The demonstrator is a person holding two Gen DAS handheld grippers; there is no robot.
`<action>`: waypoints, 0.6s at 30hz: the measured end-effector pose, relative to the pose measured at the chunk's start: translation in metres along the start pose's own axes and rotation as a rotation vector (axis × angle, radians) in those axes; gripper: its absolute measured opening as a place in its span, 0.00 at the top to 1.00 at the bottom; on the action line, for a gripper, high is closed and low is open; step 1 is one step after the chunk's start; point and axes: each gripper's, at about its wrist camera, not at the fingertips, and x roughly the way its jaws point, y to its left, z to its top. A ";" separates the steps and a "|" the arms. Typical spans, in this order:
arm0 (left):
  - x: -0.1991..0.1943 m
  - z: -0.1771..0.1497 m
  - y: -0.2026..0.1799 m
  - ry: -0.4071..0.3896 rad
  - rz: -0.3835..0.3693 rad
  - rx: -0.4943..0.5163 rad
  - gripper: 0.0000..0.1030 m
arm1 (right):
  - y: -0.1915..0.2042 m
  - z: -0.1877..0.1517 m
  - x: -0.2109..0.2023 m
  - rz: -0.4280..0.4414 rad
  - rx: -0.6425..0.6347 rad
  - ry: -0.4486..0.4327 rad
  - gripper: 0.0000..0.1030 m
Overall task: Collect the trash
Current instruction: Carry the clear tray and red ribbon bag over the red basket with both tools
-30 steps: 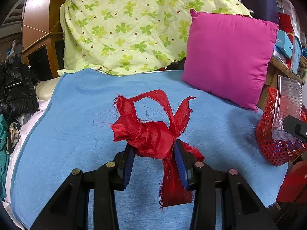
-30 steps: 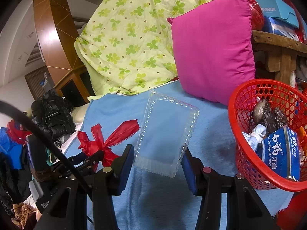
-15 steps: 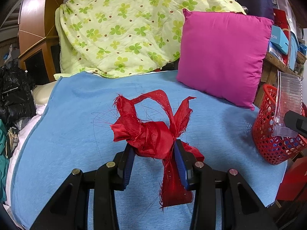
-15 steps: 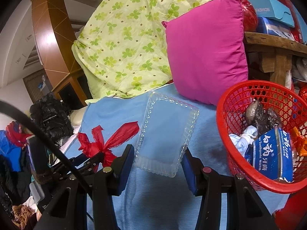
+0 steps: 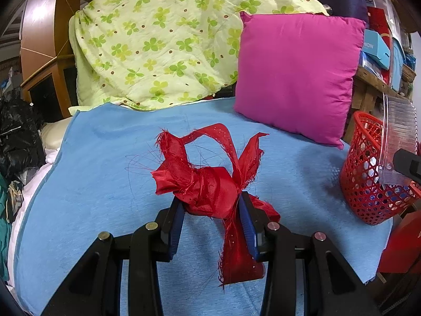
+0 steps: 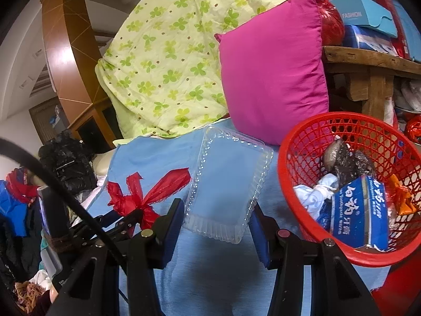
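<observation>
Tongs: left tongs (image 5: 211,217) clamp red ribbon (image 5: 208,184) | right tongs (image 6: 217,226) clamp clear plastic tray (image 6: 226,187) | change: basket (image 6: 302,137) nearer since a second ago, bed's right edge | meaning: drop-off close.

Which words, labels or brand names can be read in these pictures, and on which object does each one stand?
"FASHION": on the light blue cardboard box on the wooden shelf.
"Toothpaste": small line on the blue and white carton inside the red plastic mesh basket.
The large white characters on that carton are not Latin script; I cannot read them with certainty.
The smaller print on that carton is too blurred to read.
</observation>
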 end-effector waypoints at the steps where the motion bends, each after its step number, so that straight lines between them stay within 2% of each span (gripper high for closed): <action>1: 0.000 0.000 -0.001 -0.001 -0.001 0.002 0.58 | -0.001 0.000 -0.001 -0.001 0.002 -0.002 0.49; 18: -0.013 0.001 -0.007 -0.038 0.005 0.053 0.58 | -0.019 0.004 -0.022 -0.002 0.040 -0.063 0.49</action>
